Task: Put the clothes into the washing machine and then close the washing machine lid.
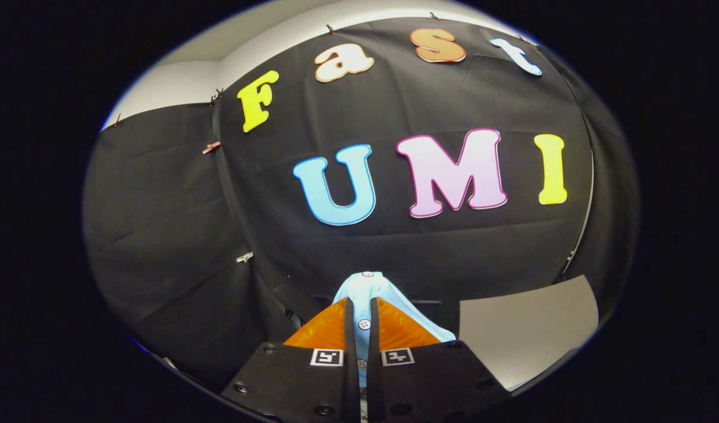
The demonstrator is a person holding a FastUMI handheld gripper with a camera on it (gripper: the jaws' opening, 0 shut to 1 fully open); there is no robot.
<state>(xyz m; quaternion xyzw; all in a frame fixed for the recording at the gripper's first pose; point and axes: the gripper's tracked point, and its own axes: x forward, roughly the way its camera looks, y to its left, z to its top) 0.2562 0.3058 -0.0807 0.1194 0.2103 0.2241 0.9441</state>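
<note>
A light blue garment (368,286) with small white buttons is pinched between the two fingers of my gripper (362,311). Its cloth bunches up just above the fingertips and drapes down on the right side of the fingers. The gripper is shut on it and held up facing the booth's black cloth wall.
A pale flat surface (524,329) lies low to the right of the fingers. The black cloth wall (394,252) stands straight ahead and wraps round to the left, pinned with small clips. A pale room wall (177,82) shows above the cloth.
</note>
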